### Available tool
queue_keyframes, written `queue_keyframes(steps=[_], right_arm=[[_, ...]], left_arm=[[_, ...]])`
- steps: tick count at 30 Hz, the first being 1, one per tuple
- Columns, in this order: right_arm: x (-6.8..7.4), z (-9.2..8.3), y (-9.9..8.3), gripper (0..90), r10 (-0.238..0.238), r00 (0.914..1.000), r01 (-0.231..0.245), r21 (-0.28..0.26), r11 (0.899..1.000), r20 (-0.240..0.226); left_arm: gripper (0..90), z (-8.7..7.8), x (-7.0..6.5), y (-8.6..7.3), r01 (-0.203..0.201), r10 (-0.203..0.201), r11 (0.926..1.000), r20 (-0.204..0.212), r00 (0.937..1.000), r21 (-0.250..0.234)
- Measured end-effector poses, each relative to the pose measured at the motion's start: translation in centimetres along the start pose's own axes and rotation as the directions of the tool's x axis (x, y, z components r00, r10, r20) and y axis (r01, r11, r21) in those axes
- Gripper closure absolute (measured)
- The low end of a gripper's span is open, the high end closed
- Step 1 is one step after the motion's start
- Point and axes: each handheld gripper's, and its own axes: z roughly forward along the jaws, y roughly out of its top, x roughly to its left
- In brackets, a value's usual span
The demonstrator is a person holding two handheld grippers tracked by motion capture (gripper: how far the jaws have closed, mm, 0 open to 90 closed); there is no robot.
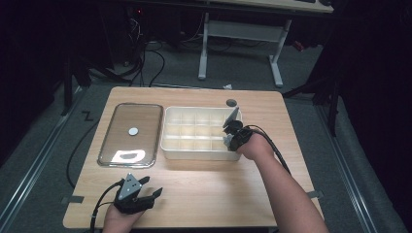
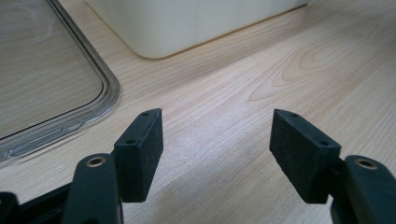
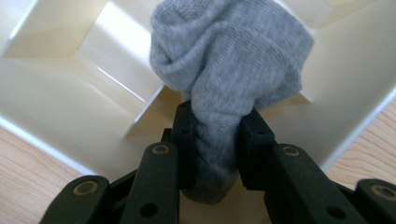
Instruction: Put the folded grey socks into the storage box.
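Sock [image 3: 229, 70] bunched, clamped in right claw [image 3: 217, 135] over organizer box [image 3: 56, 102], hiding compartment below; left claw [image 2: 217, 149] released

A grey knitted sock [image 3: 229, 60], bunched into a soft lump, is hanging over the cream compartment box [image 1: 170, 145] at the box's right end, near the right edge of the tabletop. Its lower part is being pinched flat while the crumpled upper part is bulging above a divider, over the box's compartments.
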Motion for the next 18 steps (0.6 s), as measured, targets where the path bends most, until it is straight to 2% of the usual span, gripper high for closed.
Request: queue_keyframes(steps=[6,18], right_arm=[[-0.01,0.5,0.03,72.5,0.014,0.9998,-0.014,0.007,1.0,-0.012],[0.01,0.64,0.08,71.3,-0.012,0.9999,0.012,0.002,1.0,-0.006]], left_arm=[[35.5,0.01,-0.01,-0.03,0.0,0.0,1.0,0.0,1.0,0.001],[36.3,0.08,-0.16,-0.05,-0.004,0.004,1.0,-0.001,1.0,0.004]])
